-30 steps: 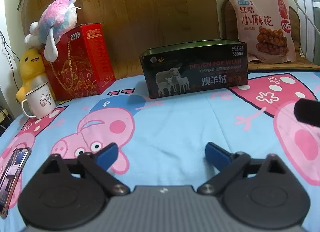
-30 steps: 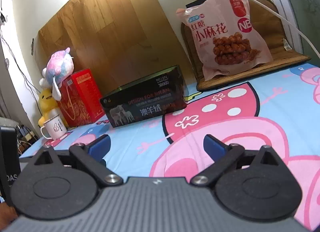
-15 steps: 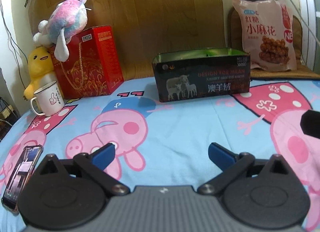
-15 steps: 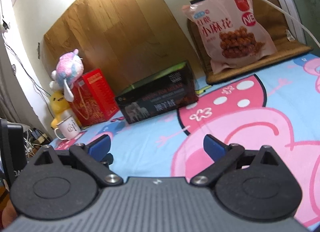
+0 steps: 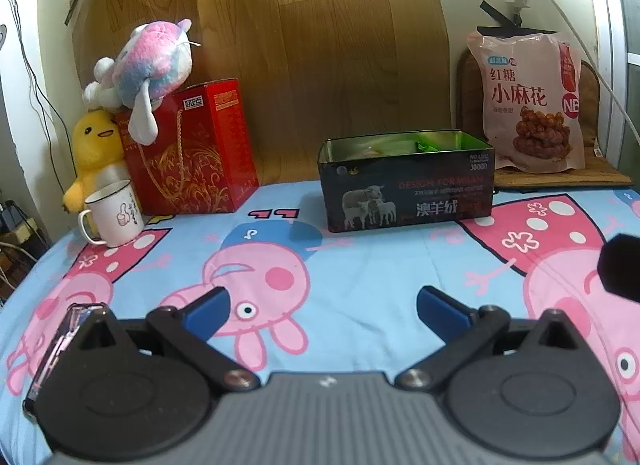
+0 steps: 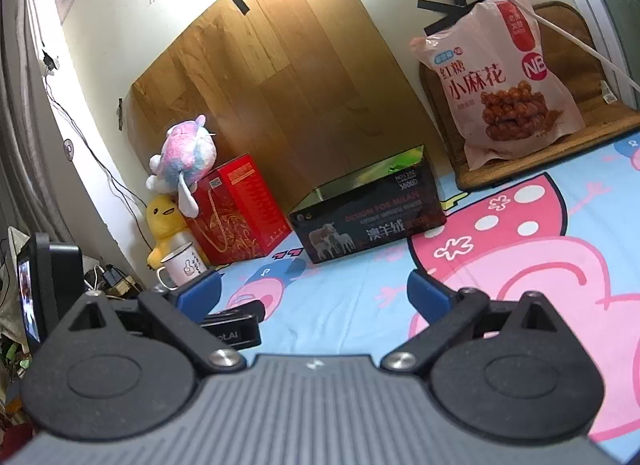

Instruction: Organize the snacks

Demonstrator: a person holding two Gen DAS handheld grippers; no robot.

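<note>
Two tools, left tool (image 5: pixel 322 305) and right tool (image 6: pixel 314 291), fingers apart, empty, facing black tin (image 5: pixel 408 189).

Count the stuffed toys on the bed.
2: a pink-and-blue plush toy lies on top of the red box; a yellow duck sits beside that box, behind the mug.

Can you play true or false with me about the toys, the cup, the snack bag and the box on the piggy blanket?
1. The black tin box has no lid on. True.
2. The snack bag lies inside the tin. False: it leans upright behind it, to its right.
3. The white mug stands before the yellow duck. True.
4. The left gripper holds a snack. False: open and empty.
</note>
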